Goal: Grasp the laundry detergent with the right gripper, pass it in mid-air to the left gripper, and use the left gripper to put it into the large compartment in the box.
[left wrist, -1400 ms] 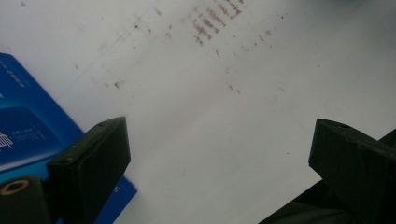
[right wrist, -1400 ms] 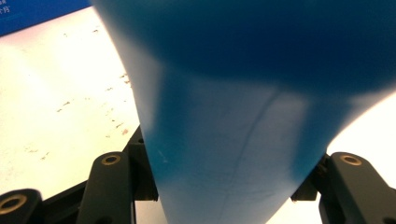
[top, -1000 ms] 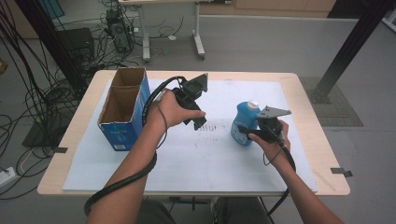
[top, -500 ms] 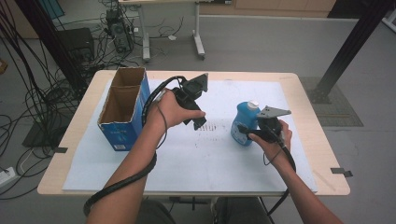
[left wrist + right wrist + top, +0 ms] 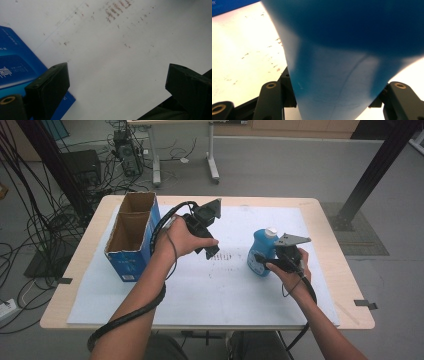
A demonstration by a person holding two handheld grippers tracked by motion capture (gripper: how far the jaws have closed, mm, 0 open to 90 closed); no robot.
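High view looks down on a wooden table (image 5: 345, 285) covered by a white sheet (image 5: 240, 290) that stops short of the table's edges, leaving a bare strip of wood at the left, right and near sides. An open cardboard box (image 5: 131, 236) with blue sides stands at the far left of the sheet, close to the table's left edge. Between the box and the blue bottle (image 5: 261, 251), which stands upright right of centre, the sheet lies free, marked by faint brown specks; the near half of the sheet is free too, crossed by the person's forearms. The right gripper (image 5: 264, 261) comes at the bottle from the right, and its jaws are clamped on the lower body of the bottle; in the right gripper view the blue wall of the bottle (image 5: 337, 75) fills the gap from one jaw to the other. The left gripper (image 5: 212, 251) hangs over the sheet just right of the box, well apart from the bottle, its jaws spread wide with nothing between them, as the left gripper view shows over the box's blue side (image 5: 15, 70).
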